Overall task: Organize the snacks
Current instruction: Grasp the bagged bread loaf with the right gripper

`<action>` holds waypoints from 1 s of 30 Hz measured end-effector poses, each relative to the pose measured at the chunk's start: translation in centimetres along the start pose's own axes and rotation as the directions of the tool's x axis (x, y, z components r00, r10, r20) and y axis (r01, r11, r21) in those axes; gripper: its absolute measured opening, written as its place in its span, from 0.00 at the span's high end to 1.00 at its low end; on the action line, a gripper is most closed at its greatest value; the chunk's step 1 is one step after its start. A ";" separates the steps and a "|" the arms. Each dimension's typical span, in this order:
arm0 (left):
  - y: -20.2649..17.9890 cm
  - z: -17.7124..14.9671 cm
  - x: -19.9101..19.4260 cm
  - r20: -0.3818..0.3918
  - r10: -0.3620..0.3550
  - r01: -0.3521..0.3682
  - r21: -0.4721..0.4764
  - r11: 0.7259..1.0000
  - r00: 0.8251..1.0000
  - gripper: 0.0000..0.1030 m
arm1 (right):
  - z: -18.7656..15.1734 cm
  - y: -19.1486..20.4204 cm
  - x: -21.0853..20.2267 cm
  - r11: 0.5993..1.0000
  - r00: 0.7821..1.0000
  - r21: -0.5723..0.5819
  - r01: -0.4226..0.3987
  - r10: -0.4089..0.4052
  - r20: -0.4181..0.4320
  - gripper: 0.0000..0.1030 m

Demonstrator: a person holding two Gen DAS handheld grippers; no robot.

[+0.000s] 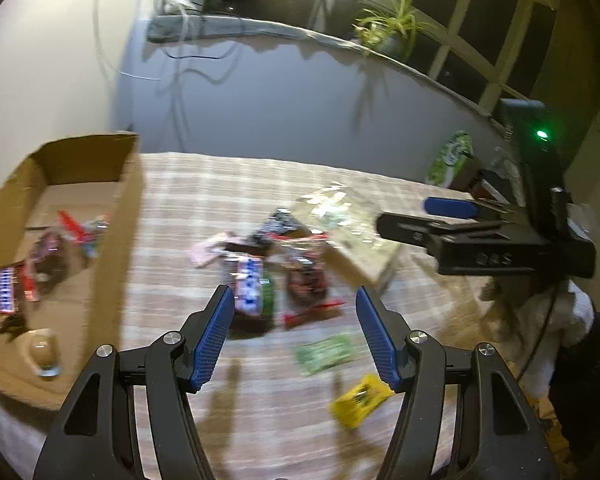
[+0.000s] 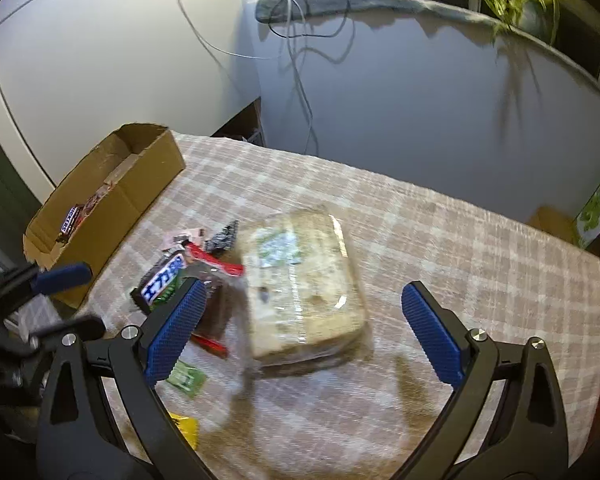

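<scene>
My left gripper (image 1: 295,300) is open and empty above a loose pile of snack packets (image 1: 276,276) on the checked tablecloth. A cardboard box (image 1: 128,216) at the left holds several snacks (image 1: 40,268). A green packet (image 1: 326,352) and a yellow packet (image 1: 360,400) lie nearer me. My right gripper (image 2: 302,292) is open and empty, hovering over a large clear-wrapped pack (image 2: 304,280). The snack pile (image 2: 184,268) lies to its left, the box (image 2: 112,204) further left. The right gripper also shows in the left wrist view (image 1: 432,216).
The table (image 2: 460,248) stands against a grey wall. A green carton (image 2: 598,208) sits at the far right edge. A potted plant (image 1: 392,28) and cables rest on the sill behind. The left gripper's fingers (image 2: 60,274) show at the left of the right wrist view.
</scene>
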State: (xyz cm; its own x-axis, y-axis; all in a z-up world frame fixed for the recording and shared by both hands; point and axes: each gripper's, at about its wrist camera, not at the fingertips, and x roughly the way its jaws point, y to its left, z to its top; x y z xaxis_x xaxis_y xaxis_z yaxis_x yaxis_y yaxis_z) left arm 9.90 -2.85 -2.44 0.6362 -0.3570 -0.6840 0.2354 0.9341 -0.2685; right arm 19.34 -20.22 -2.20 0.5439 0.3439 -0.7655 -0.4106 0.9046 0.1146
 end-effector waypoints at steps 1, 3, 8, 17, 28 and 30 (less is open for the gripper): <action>-0.5 0.0 0.3 -0.006 -0.017 0.017 0.003 1.000 1.000 0.39 | 0.0 -0.6 0.2 1.000 1.000 0.012 -0.005 0.005 -0.004 0.03; -1.3 0.1 1.0 -0.014 -0.044 0.044 0.003 0.999 0.999 0.39 | -0.1 -1.6 0.4 0.999 1.000 0.031 -0.021 0.022 -0.013 0.03; -3.5 0.3 2.8 -0.055 -0.108 0.109 0.016 0.994 0.993 0.39 | -0.1 -3.3 1.3 0.994 0.995 0.060 -0.088 0.090 -0.037 0.03; -4.3 1.0 6.4 -0.112 -0.134 0.133 -0.015 0.991 0.985 0.40 | 0.1 -4.1 3.0 0.985 0.984 0.067 -0.156 0.161 -0.072 0.03; -4.2 2.3 8.5 -0.113 -0.115 0.115 -0.004 0.993 0.987 0.42 | 0.8 -4.4 5.4 0.963 0.957 0.105 -0.250 0.262 -0.122 0.10; -4.2 2.4 8.7 -0.112 -0.118 0.118 -0.002 0.993 0.987 0.42 | 0.9 -4.3 5.9 0.959 0.953 0.112 -0.259 0.272 -0.133 0.12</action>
State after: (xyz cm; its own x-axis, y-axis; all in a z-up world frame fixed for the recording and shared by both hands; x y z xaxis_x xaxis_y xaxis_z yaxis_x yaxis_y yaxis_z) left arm 16.24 -9.90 -5.61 0.5178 -0.4633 -0.7192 0.3072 0.8853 -0.3491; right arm 24.97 -21.90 -6.66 0.3088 0.5405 -0.7827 -0.4526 0.8072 0.3789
